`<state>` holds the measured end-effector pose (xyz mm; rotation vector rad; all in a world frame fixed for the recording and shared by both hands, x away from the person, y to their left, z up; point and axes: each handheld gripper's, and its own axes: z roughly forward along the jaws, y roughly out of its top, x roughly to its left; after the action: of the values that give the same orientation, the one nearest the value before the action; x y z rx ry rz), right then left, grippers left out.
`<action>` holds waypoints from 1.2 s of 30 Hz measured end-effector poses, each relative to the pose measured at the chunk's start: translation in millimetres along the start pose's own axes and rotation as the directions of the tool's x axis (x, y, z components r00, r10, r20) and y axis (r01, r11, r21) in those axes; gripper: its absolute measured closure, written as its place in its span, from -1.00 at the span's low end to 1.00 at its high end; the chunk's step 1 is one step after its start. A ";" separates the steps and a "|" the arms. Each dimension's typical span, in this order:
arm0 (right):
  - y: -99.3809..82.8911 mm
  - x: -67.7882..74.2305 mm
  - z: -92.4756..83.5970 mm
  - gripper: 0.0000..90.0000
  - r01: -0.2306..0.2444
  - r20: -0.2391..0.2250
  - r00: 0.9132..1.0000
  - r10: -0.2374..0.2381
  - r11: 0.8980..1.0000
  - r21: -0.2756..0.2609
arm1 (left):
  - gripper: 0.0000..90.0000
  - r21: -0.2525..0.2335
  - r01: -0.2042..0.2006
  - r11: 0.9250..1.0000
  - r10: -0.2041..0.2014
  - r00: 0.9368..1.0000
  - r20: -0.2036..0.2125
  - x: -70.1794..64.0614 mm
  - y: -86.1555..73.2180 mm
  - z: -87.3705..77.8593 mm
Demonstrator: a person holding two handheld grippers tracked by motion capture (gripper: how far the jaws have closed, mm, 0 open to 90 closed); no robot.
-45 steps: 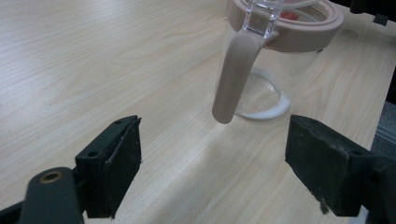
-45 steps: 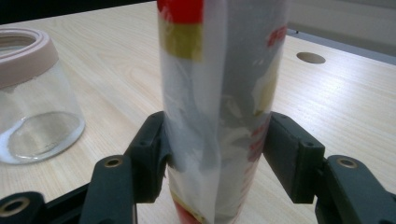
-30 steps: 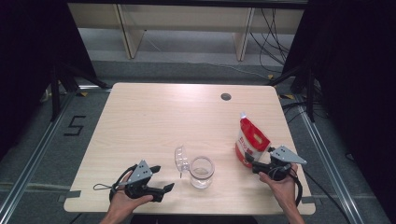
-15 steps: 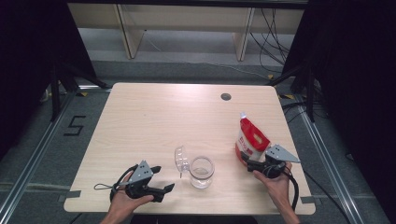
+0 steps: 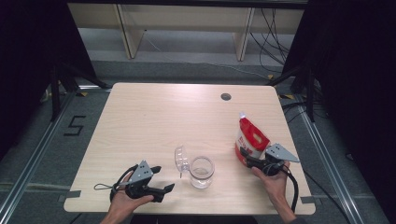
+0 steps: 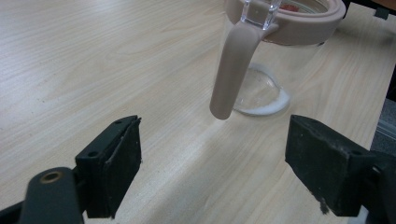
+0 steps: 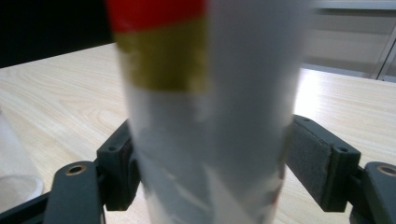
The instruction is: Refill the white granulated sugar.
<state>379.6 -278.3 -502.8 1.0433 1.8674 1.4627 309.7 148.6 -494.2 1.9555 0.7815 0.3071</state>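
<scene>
Right tongs (image 5: pixel 243 157) are around the lower part of the pouch (image 5: pixel 250 140), one jaw on each side. In the right gripper view the pouch (image 7: pixel 210 112) sits between the jaws; the left pad looks to be touching it, while a thin gap shows at the right pad. Jaws have just been closing with the pouch between them, but not clamped from what shows, so I call it released.

The pouch is red and white, stands upright on the worktop (image 5: pixel 163 121), top pointing up, directly in front of the right tongs and touching or nearly touching them.

Left tongs (image 5: pixel 163 186) are released, jaws wide apart, nothing between them. In the left gripper view they (image 6: pixel 212 168) hover just over the worktop, pointed at the jar (image 6: pixel 280 56).

The jar (image 5: pixel 201 171) is clear glass with a pink rim; its hinged lid (image 5: pixel 180 158) is flipped up on the side toward the left tongs. It sits between the two tongs, near the left ones, a bit further from the right ones. A pink strap (image 6: pixel 233 70) hangs from the rim, just ahead of the left jaws, not touching them.

The pouch and jar are apart.
</scene>
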 end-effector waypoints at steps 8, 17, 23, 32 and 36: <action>-1.6 -1.1 2.7 -0.39 -0.002 0.011 1.000 0.003 1.000 -0.005 | -0.59 -0.001 0.000 1.000 0.000 1.000 0.000 -0.1 0.0 0.0; -4.4 -0.6 5.6 -0.38 -0.019 0.001 1.000 0.019 0.999 -0.026 | -0.59 0.014 -0.007 1.000 0.007 1.000 0.009 0.1 0.1 0.1; -8.0 -3.0 10.2 -0.35 -0.005 0.000 1.000 0.005 0.999 -0.050 | -0.59 0.009 0.007 1.000 -0.007 1.000 0.004 -0.9 -0.5 0.6; -9.9 -3.1 10.8 -0.26 -0.023 0.003 1.000 0.023 1.000 -0.013 | -0.59 0.013 0.009 1.000 -0.009 1.000 0.012 -1.4 -0.6 0.7; -10.3 -2.5 9.1 -0.10 -0.015 -0.015 1.000 0.015 1.000 -0.016 | -0.59 0.004 0.012 1.000 -0.012 1.000 0.002 -1.7 -0.4 0.1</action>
<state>385.8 -276.6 -515.2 1.0432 1.8592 1.4956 308.3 147.5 -494.4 1.9545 0.7924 0.2965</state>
